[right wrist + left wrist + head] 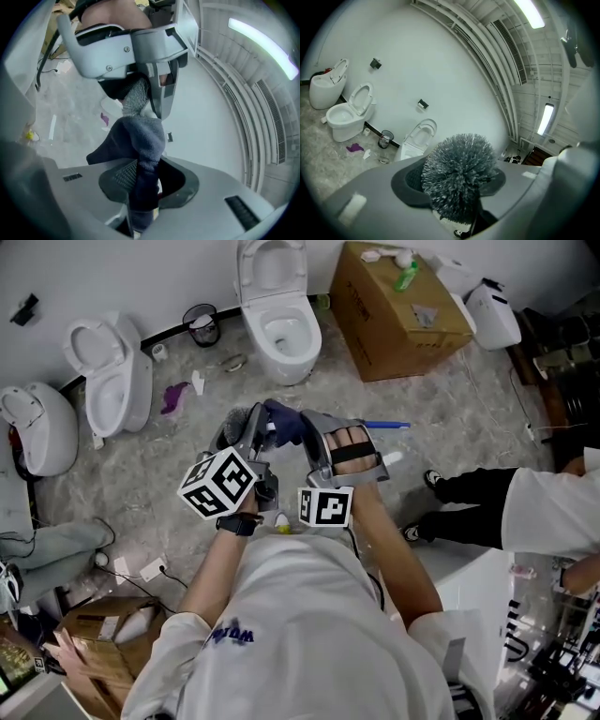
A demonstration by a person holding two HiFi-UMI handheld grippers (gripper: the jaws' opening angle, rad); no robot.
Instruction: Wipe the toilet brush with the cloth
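In the head view I hold both grippers close together in front of my chest. The toilet brush's grey bristle head point(238, 418) point(459, 176) sticks out from between the jaws of my left gripper point(247, 432) point(457, 199), which is shut on the brush. My right gripper point(292, 427) point(143, 192) is shut on a dark blue cloth point(283, 421) point(140, 145). In the right gripper view the cloth drapes up against the brush head point(136, 98), with the left gripper's body point(117, 47) above it. The brush's handle is hidden.
Three white toilets point(281, 324) point(114, 381) point(39, 427) stand along the far wall, with a small black bin point(202, 324) between them. A cardboard box point(398, 310) sits at the back right. A purple rag point(173, 395) lies on the floor. Another person's legs point(469, 495) are at the right.
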